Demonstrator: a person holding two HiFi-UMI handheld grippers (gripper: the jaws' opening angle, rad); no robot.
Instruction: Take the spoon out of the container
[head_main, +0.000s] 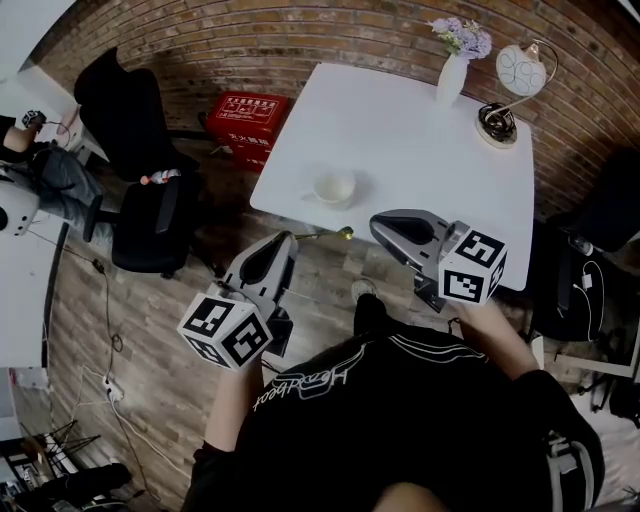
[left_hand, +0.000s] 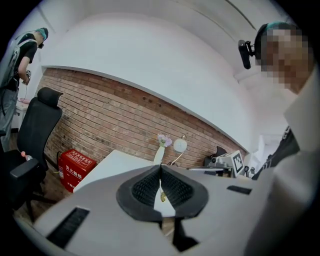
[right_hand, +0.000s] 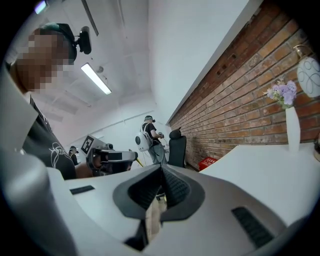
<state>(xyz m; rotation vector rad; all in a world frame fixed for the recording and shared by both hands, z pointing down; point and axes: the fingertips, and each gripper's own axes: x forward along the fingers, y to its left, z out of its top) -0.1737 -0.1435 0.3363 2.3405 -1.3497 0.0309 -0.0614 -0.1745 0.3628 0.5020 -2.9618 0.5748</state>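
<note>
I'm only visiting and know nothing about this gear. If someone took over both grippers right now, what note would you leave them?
Left gripper: shut on the spoon, gripping its thin handle just off the table's near edge.
Right gripper: shut, nothing in it.
Cup: stands on the white table, apart from the spoon.
Done: the spoon is out of the cup.
Left: probably only setting the spoon down.

Vase (head_main: 452, 78), lamp (head_main: 520, 72), red box (head_main: 246, 118), chair (head_main: 135, 120)
</note>
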